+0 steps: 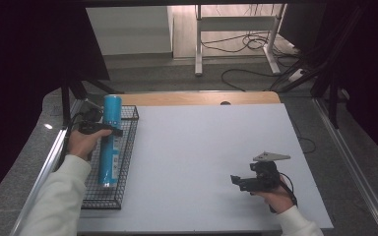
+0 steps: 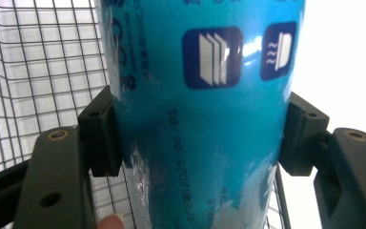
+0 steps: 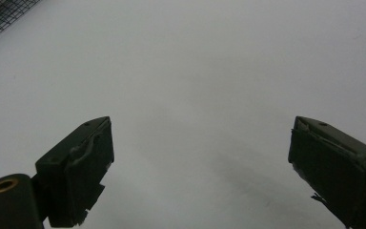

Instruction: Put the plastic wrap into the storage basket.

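Note:
A tall blue cylinder (image 1: 110,140) with white and dark blue print lies lengthwise in a black wire basket (image 1: 125,172) at the table's left. My left gripper (image 1: 109,132) is shut on the blue cylinder (image 2: 200,119), one pad pressed against each side of it. In the left gripper view the pads (image 2: 100,133) hug the wrapped surface, and a fingertip shows at the bottom edge. My right gripper (image 1: 236,181) is held low over the white table near the front right, open, with nothing between its jaws. In the right gripper view its gripper (image 3: 200,171) has bare table between the jaws.
The white table top (image 1: 202,147) spreads between the two hands. A corner of the wire basket (image 3: 2,14) shows at the top left of the right gripper view. Behind the table are a wooden edge (image 1: 197,98), floor cables (image 1: 246,44) and a desk frame (image 1: 236,24).

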